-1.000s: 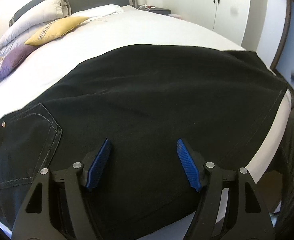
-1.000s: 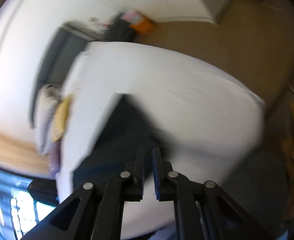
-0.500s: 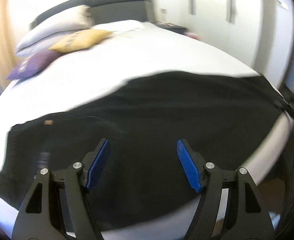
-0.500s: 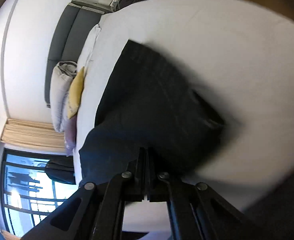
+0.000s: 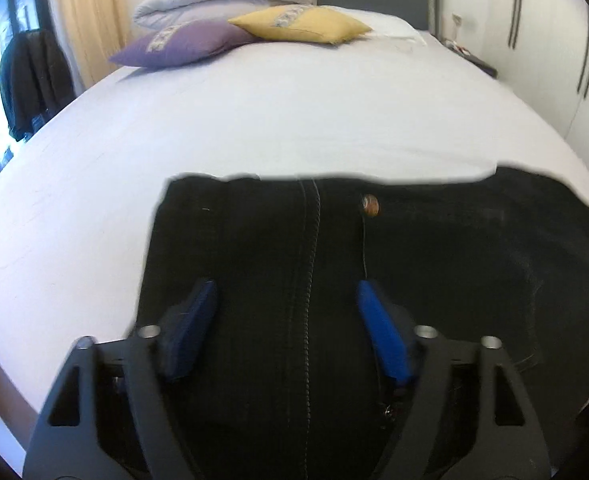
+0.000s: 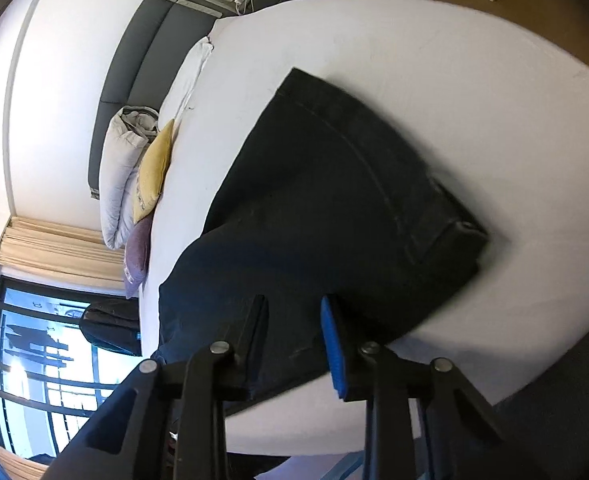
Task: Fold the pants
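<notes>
Both tilt downward over the black pants (image 5: 434, 248) spread on the bed (image 5: 254, 120) — left gripper (image 5: 286, 300) jaws apart, right gripper (image 6: 294, 312) opening, nothing pinched; cushions (image 5: 298, 28) lie well beyond.

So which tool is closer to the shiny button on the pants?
Left. The left tool hangs just short of the button; the right tool, opening, is over another part of the pants.

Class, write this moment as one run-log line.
task: fold pants | pants: flat on bed | left gripper: open above pants | right gripper: jaws opening, nothing held
</notes>
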{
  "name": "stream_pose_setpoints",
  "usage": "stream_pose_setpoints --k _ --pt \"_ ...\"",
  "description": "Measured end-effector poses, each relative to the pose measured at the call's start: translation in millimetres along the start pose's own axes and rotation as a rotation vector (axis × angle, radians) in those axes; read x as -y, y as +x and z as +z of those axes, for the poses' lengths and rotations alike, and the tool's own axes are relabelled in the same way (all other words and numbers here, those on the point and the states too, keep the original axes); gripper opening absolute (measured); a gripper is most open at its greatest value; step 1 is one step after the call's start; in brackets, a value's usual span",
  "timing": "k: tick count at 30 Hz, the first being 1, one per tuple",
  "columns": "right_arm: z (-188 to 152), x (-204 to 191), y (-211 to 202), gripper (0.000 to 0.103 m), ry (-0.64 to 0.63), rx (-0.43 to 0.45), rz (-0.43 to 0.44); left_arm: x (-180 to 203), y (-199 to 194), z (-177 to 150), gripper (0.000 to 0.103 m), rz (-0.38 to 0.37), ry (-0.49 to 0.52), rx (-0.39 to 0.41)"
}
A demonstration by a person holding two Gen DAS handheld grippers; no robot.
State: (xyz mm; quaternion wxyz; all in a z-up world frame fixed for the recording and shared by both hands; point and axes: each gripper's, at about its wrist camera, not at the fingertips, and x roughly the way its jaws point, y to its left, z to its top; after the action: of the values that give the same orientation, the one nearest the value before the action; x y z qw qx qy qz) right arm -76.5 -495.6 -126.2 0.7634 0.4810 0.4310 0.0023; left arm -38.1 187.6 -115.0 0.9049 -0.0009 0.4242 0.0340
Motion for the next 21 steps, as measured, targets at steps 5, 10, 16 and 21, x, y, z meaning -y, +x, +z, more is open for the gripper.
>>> stream_pose_setpoints --k 5,10,16,21 --pt "2.2 -22.0 -14.6 0.055 -0.074 0.039 0.096 32.1 -15.9 18.3 0.071 0.006 0.148 0.115" --pt "5.4 7.4 -17.6 0.055 0.011 0.052 0.025 16.1 51.9 15.0 0.079 0.029 0.068 -0.033" --pt "-3.0 35.7 -79.9 0.063 0.072 0.123 0.072 41.2 16.4 24.8 0.080 0.067 0.114 0.022" --pt "-19.3 57.7 -61.5 0.067 0.210 0.097 0.160 96.2 -12.6 30.0 0.080 -0.035 0.144 0.073"
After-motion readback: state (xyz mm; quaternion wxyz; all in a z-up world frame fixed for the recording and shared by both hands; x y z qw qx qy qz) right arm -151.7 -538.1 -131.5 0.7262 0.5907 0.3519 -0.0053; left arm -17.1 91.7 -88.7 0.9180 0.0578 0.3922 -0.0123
